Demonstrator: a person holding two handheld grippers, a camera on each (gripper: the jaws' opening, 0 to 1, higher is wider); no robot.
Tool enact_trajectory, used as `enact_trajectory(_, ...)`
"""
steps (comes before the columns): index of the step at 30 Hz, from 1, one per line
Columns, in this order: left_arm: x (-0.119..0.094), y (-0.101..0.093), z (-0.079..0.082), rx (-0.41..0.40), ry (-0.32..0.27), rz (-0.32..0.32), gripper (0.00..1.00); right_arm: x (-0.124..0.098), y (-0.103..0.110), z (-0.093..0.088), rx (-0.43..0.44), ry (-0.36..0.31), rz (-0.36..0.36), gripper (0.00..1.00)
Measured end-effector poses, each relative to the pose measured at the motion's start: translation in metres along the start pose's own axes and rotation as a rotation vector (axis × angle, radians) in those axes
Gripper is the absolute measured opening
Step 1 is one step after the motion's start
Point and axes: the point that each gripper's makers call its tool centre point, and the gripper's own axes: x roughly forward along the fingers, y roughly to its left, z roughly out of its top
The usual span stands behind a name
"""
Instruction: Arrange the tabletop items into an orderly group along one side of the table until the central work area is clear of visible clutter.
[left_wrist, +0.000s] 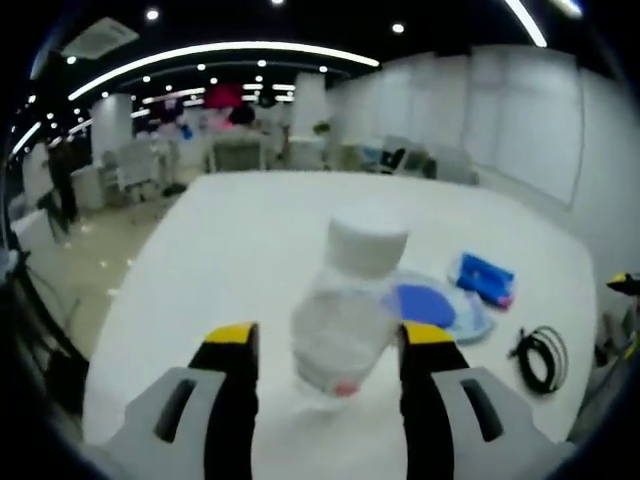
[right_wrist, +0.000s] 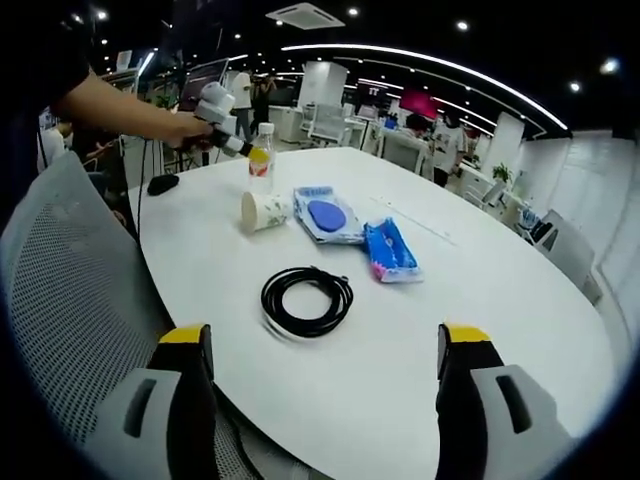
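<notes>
A clear water bottle (left_wrist: 345, 320) with a white cap stands tilted in the left gripper view, between the jaws of my left gripper (left_wrist: 328, 338). The jaws are wide, with a gap on the bottle's left side. In the right gripper view the bottle (right_wrist: 262, 152) stands at the table's far left edge, with a person's hand holding the left gripper (right_wrist: 238, 138) at it. A paper cup (right_wrist: 264, 211) lies on its side. Nearby are a blue item in a clear bag (right_wrist: 325, 215), a blue packet (right_wrist: 389, 251) and a black cable coil (right_wrist: 307, 298). My right gripper (right_wrist: 322, 340) is open over the near table edge.
The round white table (right_wrist: 480, 330) has bare surface to the right. A black mouse (right_wrist: 162, 184) lies near its left rim. A grey mesh chair (right_wrist: 60, 300) stands close at the left. The bag (left_wrist: 432, 305), packet (left_wrist: 483, 278) and cable (left_wrist: 540, 358) lie right of the bottle.
</notes>
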Motion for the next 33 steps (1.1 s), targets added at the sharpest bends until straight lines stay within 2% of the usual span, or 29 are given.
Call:
enact_trajectory(5,0.007,-0.004,0.002,-0.047,-0.014,0.049,0.53,-0.001,-0.002,0.000,-0.002,0.001,-0.007,0.91)
enact_trajectory(8,0.013,-0.004,0.002,-0.032,-0.008,0.090,0.50,-0.001,-0.003,0.000,0.000,0.001,-0.013,0.91)
enact_trajectory(12,0.019,-0.004,0.004,-0.056,-0.008,0.087,0.46,-0.002,-0.004,0.000,0.001,0.001,-0.016,0.90)
enact_trajectory(14,0.020,-0.005,0.005,-0.036,-0.004,0.079,0.45,-0.002,-0.004,0.000,0.000,0.001,-0.017,0.90)
enact_trajectory(22,0.021,-0.009,0.004,0.029,0.035,-0.038,0.44,-0.002,-0.006,0.000,0.003,-0.003,-0.028,0.90)
enact_trajectory(33,0.023,-0.021,0.000,0.176,0.135,-0.313,0.44,-0.002,-0.006,0.001,0.006,-0.008,-0.022,0.90)
